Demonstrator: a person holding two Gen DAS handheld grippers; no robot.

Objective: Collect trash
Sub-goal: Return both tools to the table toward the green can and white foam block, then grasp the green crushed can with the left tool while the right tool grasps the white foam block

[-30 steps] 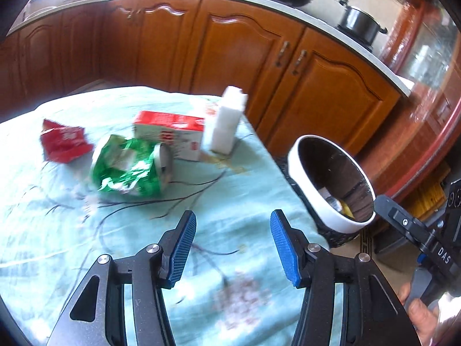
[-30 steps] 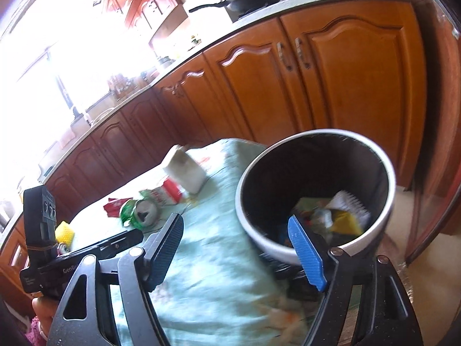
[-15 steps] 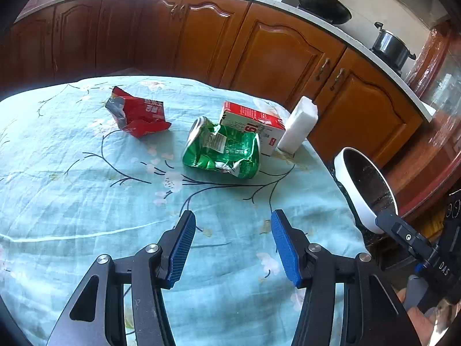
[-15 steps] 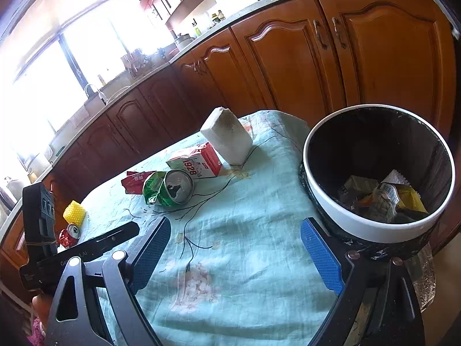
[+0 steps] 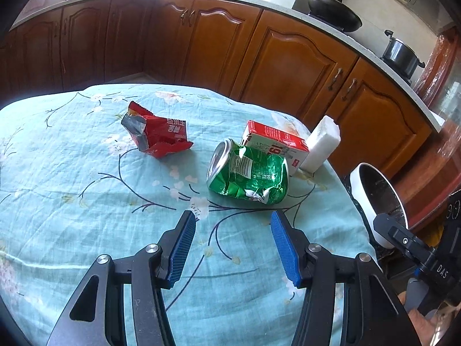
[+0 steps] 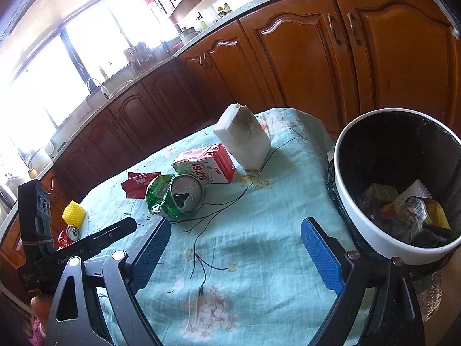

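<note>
Left gripper (image 5: pixel 232 239): released, empty, aimed at crushed green can (image 5: pixel 249 174) lying on the teal tablecloth (image 5: pixel 72 201), near, at its 12 o'clock. Judged best: straddle the can's dented middle, clamp gently.
Right gripper (image 6: pixel 233 248): released, empty.
Bin (image 6: pixel 371 242): at table edge, 3 o'clock, part-filled.
Red carton (image 5: pixel 276 142): touching can behind; may snag.
Red wrapper (image 5: pixel 157 137): 11 o'clock, apart.
White block (image 5: pixel 321 147): beside carton.

Can (image 5: pixel 247 173): green, crushed, on its side on tabletop cloth, open top toward wrapper.
Carton (image 5: pixel 275 141): red-white, lying flat, touching can's far side.
Wrapper (image 5: pixel 155 135): red foil, torn open, crumpled, apart from can.
White block (image 5: pixel 321 144): upright, just beside carton.
Bin (image 6: pixel 371 230): white-rimmed, black-lined, beside tabletop edge, holding wrappers.
</note>
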